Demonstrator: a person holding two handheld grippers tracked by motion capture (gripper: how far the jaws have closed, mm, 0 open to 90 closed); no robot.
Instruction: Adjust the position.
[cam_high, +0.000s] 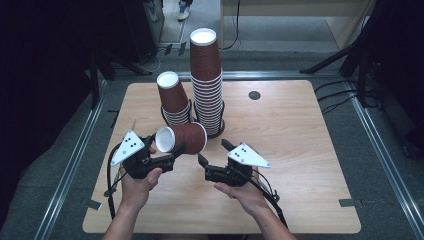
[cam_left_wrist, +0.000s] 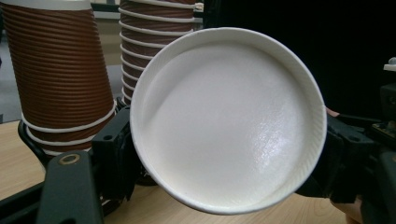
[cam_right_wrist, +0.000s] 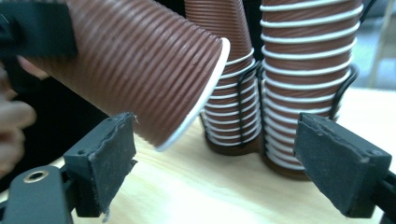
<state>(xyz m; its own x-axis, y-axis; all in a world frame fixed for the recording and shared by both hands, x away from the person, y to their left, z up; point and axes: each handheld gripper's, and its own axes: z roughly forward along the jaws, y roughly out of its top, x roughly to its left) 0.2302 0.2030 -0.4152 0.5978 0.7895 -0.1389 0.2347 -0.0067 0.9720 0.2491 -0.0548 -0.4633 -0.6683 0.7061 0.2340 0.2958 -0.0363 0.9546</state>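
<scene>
A brown ribbed paper cup (cam_high: 182, 138) lies on its side in the air, held by my left gripper (cam_high: 162, 145), which is shut on its narrow end. In the left gripper view the cup's white base (cam_left_wrist: 229, 121) faces the camera, with the black jaws of the left gripper (cam_left_wrist: 224, 156) pressed on both sides. The cup's white-rimmed mouth (cam_right_wrist: 205, 88) points toward my right gripper (cam_high: 215, 152). That right gripper (cam_right_wrist: 215, 168) stands open just below and in front of the cup (cam_right_wrist: 140, 65), holding nothing.
Behind the held cup, a tall stack (cam_high: 207, 85) and a short stack (cam_high: 172, 100) of upside-down cups stand in black wire holders (cam_high: 220, 125) on the wooden table (cam_high: 300, 150). A round dark grommet (cam_high: 254, 95) sits at the table's far right.
</scene>
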